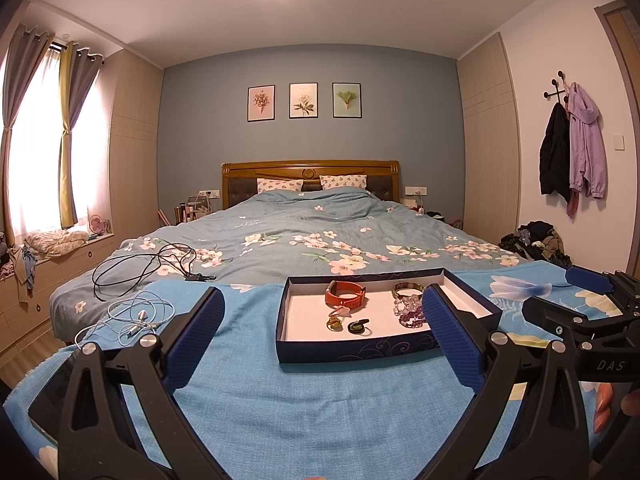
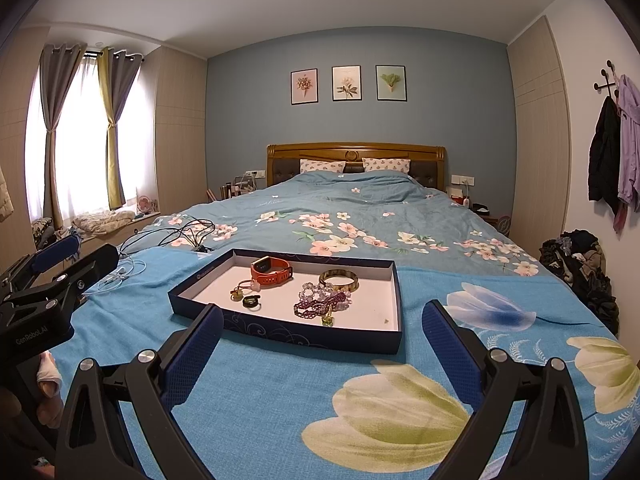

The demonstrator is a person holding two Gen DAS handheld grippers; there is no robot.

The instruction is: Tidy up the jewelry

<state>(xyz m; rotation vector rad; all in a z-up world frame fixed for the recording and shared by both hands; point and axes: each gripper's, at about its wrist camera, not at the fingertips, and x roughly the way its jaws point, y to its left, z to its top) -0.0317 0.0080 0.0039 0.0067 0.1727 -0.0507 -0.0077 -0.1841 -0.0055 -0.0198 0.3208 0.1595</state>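
**Navy-blue tray of jewelry waits at foot of bed**

Navy-blue cardboard, printed with pale swirls, forms the shallow rectangular tray [image 2: 280, 330] that lies on a light-blue flower-printed cloth [image 2: 256, 396] spread over the near end of the bed. On its white floor rest an orange-strapped wristwatch [image 2: 272, 270], a mottled gold-and-brown bangle [image 2: 338, 279], a tangle of purple and clear bead strands [image 2: 322, 300], a pink-and-green trinket [image 2: 245, 287] and a small dark-green ring [image 2: 251, 301], the watch at the back, the beads just in front of the bangle, the small pieces close together near the left wall.

Both handheld tools hover short of the tray and touch nothing. The left gripper [image 1: 323, 344] has its blue-padded fingers spread wide, framing the tray from the near side; the right gripper [image 2: 322, 354] is likewise agape, its left pad overlapping the tray's near corner in its own view. Fingertips of a person's hand [image 1: 604, 406] show behind the right tool.

To the left on the cloth lie white earphone cables [image 1: 134, 316] and, farther back on the teal floral duvet [image 1: 304, 220], a loop of black cable [image 1: 148, 266]. A wooden headboard [image 1: 310, 170] and three framed botanical prints [image 1: 304, 101] close the scene, coats [image 1: 572, 148] hanging at right.
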